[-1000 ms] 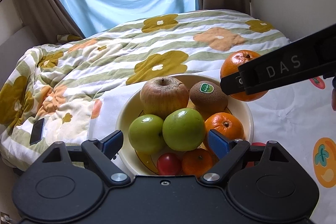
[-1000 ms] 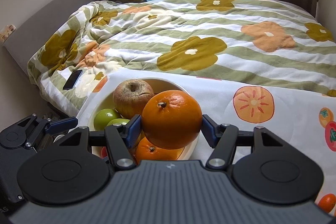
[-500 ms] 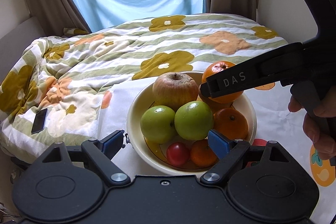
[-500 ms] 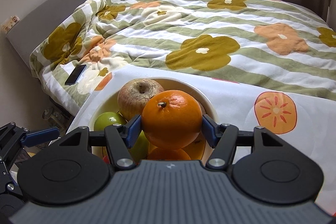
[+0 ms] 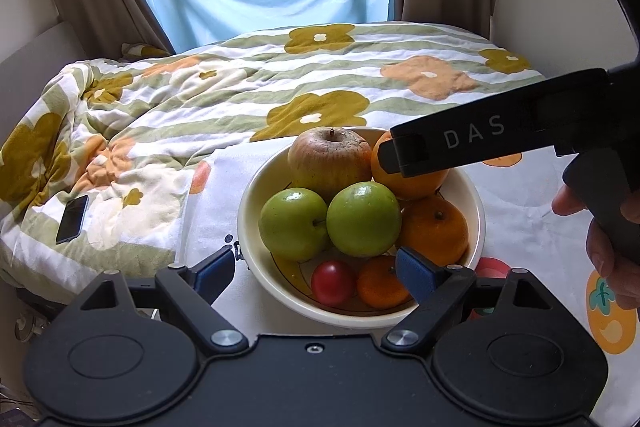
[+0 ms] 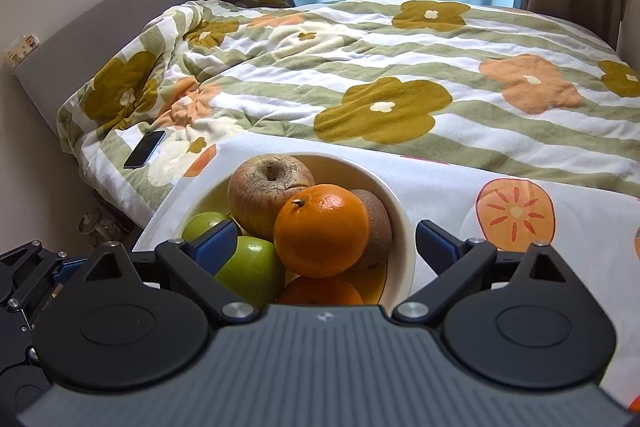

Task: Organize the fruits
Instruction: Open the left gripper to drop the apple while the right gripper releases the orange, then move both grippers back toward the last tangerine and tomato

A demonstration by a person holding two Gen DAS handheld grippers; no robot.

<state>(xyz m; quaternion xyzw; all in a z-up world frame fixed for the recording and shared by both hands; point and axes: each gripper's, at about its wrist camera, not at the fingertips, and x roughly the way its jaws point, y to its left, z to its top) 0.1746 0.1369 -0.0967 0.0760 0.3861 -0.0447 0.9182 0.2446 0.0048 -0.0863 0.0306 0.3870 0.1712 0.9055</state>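
The large orange (image 6: 321, 230) sits atop the kiwi (image 6: 374, 223) and wrinkled apple (image 6: 266, 201) in the cream bowl (image 6: 404, 227). The right gripper (image 6: 322, 245) has just been opening; its jaws flank the orange without pressing. Withdraw straight back, avoiding nudging it. The left gripper (image 5: 316, 269) hangs apart, empty, at the bowl's near rim.

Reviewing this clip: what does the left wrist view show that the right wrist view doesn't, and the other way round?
Only the left wrist view: the small red fruit and small orange at the bowl's near side, the right gripper's body from outside, and the hand holding it.

Only the right wrist view: the kiwi behind the large orange, and the right gripper, whose jaws have just been opening, clear of that orange.

Both: the bowl, the wrinkled apple, green apples, the phone on the quilt.
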